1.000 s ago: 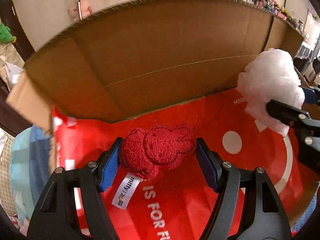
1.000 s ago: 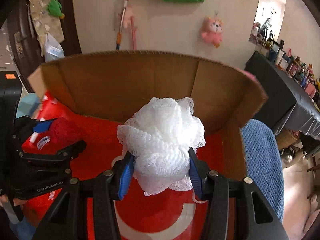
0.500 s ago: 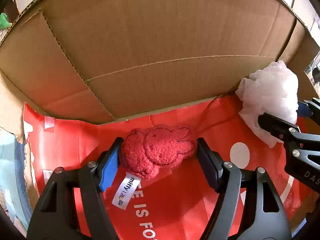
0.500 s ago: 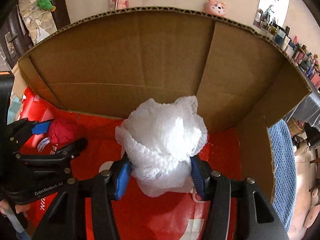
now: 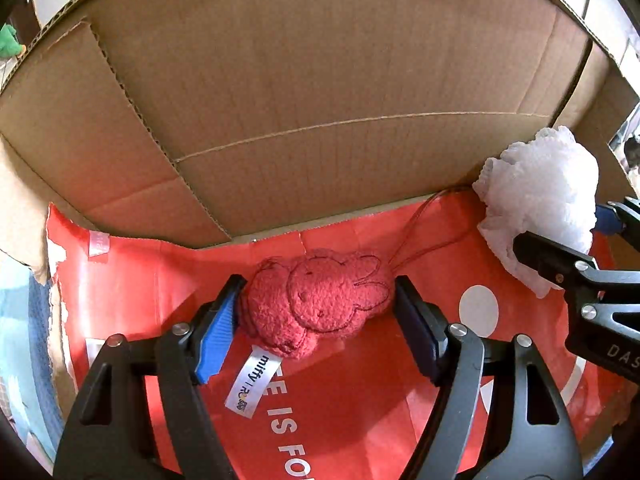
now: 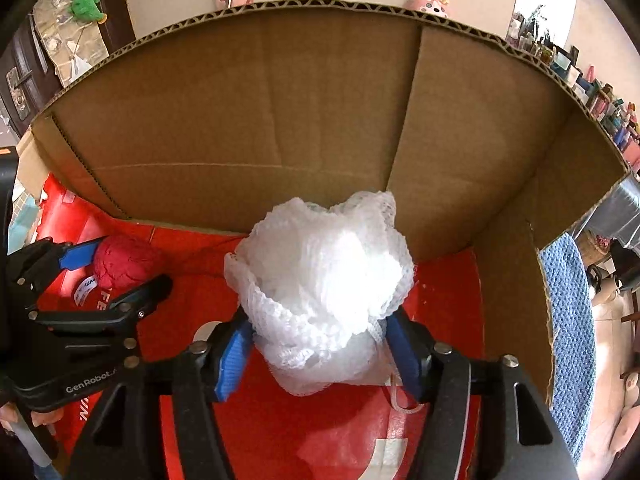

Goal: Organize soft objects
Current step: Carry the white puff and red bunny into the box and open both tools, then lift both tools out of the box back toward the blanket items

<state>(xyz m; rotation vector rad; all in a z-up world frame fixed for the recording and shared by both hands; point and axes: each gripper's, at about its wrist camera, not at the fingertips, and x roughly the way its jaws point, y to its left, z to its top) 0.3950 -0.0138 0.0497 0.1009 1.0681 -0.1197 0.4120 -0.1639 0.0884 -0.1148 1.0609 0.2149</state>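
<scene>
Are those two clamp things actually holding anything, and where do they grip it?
Left hand-held gripper brackets the red plush rabbit across body and ears. Right hand-held gripper, jaws just opening, has the white mesh sponge by its lower sides.

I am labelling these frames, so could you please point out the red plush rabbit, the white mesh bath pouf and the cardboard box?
red plush rabbit (image 5: pixel 320 300): left wrist view, on its face.
white mesh bath pouf (image 6: pixel 324 280): right wrist view, middle of the bundle.
cardboard box (image 6: pixel 248 120): right wrist view, inner back wall.
</scene>
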